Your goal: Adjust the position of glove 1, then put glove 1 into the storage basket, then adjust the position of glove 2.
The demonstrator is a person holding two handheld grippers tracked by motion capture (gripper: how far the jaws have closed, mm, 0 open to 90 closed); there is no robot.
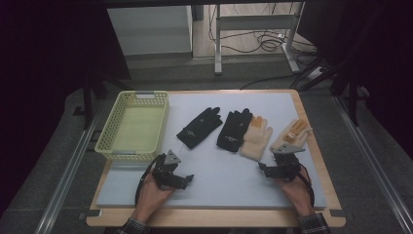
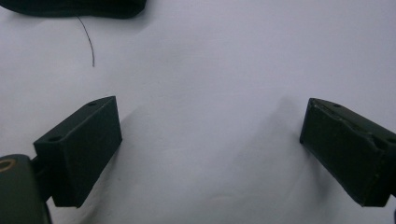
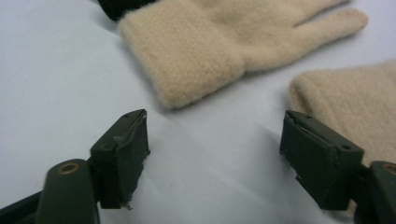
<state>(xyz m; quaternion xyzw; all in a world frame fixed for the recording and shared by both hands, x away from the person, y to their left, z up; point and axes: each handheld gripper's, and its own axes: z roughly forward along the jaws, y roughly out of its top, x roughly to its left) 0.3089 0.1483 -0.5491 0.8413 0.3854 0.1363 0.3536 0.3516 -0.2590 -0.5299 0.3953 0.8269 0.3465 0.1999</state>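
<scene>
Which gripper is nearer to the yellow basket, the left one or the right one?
Left. The left gripper sits just below the yellow basket, near its front right corner. The right gripper is far across the mat, beside the beige gloves.

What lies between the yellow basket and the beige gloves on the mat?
Two black gloves lie between the yellow basket and the beige gloves, seen in the high view.

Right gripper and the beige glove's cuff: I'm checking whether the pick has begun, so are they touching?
Apart. In the right gripper view, the right gripper has open jaws and bare mat shows before the beige glove.
</scene>
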